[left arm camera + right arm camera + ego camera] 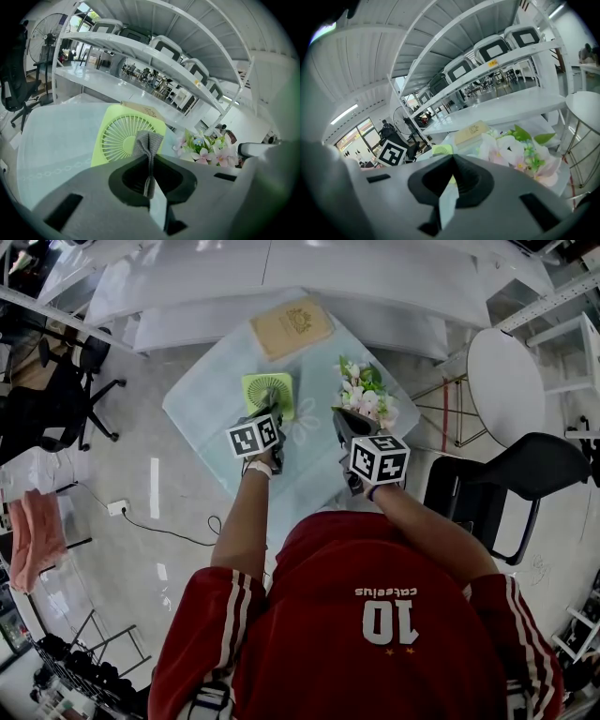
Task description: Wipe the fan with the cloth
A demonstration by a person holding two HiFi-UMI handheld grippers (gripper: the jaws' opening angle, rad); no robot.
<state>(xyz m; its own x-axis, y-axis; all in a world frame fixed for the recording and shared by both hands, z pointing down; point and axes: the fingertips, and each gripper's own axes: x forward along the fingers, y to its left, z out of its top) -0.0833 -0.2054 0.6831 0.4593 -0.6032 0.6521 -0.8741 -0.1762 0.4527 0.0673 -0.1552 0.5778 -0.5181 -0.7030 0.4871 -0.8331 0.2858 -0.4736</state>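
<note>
Cloth [149, 139] pinched in left gripper [149, 157] fingers, partly hiding fan [117, 138]; right gripper [452, 158] closed, empty.

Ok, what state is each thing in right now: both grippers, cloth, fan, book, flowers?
left gripper: shut on the cloth.
right gripper: shut, nothing between its jaws.
cloth: pinched, its folded end sticking out past the jaws.
fan: grille facing the left gripper; whether it is running, cannot tell.
book: closed, lying flat.
flowers: upright beside the fan.
</note>
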